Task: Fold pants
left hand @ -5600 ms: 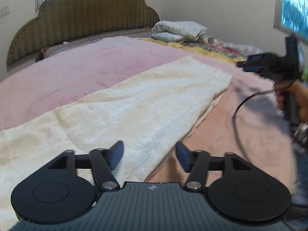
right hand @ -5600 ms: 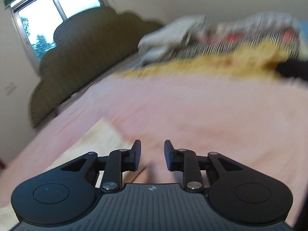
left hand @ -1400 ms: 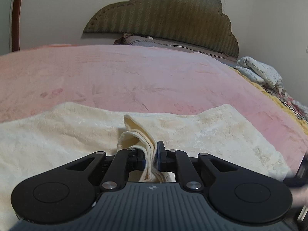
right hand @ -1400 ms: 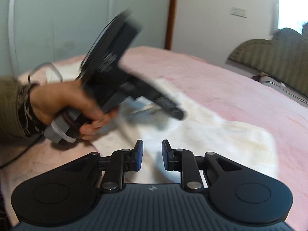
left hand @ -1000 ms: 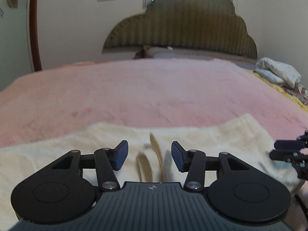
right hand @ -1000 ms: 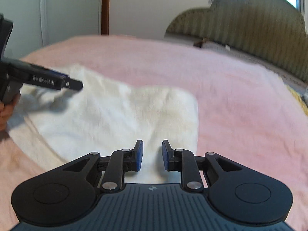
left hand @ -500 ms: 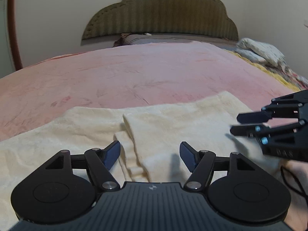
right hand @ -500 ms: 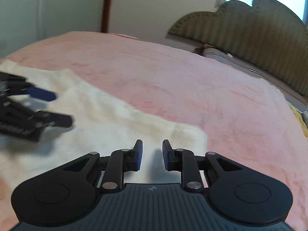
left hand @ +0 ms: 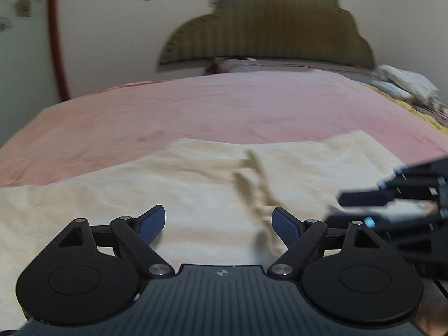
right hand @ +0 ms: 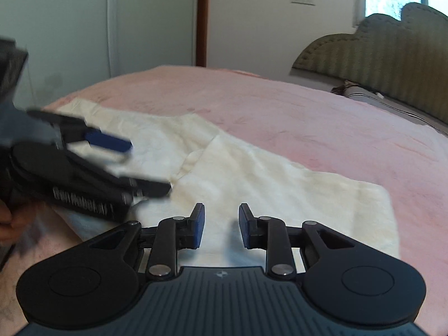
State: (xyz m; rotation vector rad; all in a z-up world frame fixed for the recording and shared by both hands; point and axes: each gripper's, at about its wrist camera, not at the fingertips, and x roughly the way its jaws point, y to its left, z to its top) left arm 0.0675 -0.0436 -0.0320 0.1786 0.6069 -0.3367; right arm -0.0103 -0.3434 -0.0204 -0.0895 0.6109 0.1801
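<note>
Cream pants (left hand: 173, 184) lie spread on the pink bedspread (left hand: 224, 106), with a folded flap (left hand: 294, 168) laid over the right part. They also show in the right wrist view (right hand: 266, 184). My left gripper (left hand: 218, 225) is open and empty just above the cloth. My right gripper (right hand: 221, 225) is open and empty over the folded end. The right gripper also shows in the left wrist view (left hand: 361, 207) at the right, and the left gripper shows in the right wrist view (right hand: 140, 168) at the left, blurred.
A padded olive headboard (left hand: 268, 33) stands at the far end of the bed. Pillows and patterned bedding (left hand: 403, 84) lie at the far right. A wall with a brown door frame (right hand: 203, 19) is behind the bed.
My left gripper let go of the pinched fold of the pants and opened wide. It has shifted left over the cloth. The right gripper has come in close beside it.
</note>
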